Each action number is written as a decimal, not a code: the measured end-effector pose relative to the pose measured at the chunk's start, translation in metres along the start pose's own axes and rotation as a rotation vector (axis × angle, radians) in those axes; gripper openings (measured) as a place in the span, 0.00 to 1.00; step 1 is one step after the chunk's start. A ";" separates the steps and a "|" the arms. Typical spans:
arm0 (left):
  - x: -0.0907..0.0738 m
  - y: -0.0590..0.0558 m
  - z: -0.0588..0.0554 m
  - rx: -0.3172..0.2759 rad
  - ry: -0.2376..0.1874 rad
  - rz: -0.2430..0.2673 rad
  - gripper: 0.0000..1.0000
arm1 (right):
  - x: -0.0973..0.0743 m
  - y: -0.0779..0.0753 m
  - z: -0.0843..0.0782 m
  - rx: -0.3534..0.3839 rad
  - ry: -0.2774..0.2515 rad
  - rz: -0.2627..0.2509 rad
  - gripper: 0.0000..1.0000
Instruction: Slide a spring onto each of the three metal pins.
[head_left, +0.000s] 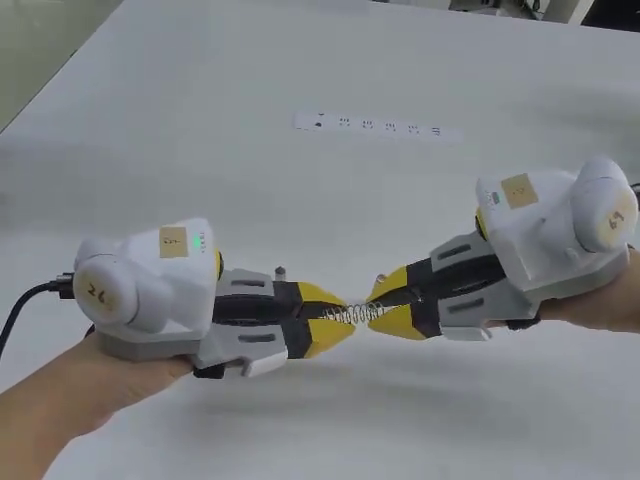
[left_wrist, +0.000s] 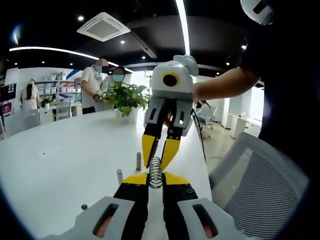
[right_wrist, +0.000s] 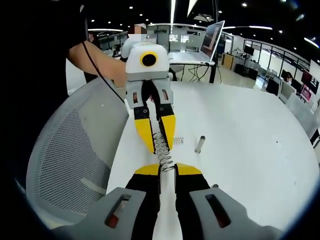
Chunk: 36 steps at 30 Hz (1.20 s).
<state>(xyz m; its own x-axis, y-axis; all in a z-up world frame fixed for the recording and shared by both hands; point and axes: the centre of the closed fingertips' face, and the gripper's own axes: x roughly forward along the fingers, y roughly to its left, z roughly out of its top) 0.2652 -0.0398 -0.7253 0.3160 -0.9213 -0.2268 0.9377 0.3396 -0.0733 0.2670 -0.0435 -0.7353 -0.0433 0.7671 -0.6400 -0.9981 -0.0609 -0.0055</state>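
Head view showed the yellow fingertips of the left gripper and the right gripper set nose to nose. Each pair was narrowed and pinched on one end of a single coil spring, with the white table lying below the spring. Whether a pin ran inside the coil could not be told.

Risk was judged to lie in this two-ended grip. If the grippers were pushed together or twisted out of line, the coil could be bowed and flicked out. If one pinch were let go unevenly, the spring could be dropped and lost.

The spring's long axis was laid roughly level, pointing from one gripper to the other.

Beyond the held spring, in the right gripper view, a loose spring lay flat, and farther out from it a bare metal pin stood upright.
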 end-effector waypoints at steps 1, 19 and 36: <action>0.000 -0.001 0.000 -0.004 -0.001 -0.003 0.02 | 0.000 0.001 0.000 -0.002 0.000 0.004 0.07; 0.006 -0.003 -0.010 -0.008 0.036 -0.016 0.02 | -0.006 0.011 0.026 -0.159 0.105 0.023 0.07; 0.019 -0.008 -0.019 0.025 0.067 -0.052 0.01 | 0.001 0.018 0.032 -0.204 0.242 0.065 0.07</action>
<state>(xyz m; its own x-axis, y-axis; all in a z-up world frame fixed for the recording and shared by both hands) 0.2609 -0.0564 -0.7472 0.2572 -0.9226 -0.2875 0.9562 0.2859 -0.0622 0.2476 -0.0237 -0.7118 -0.0708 0.5846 -0.8082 -0.9632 -0.2507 -0.0970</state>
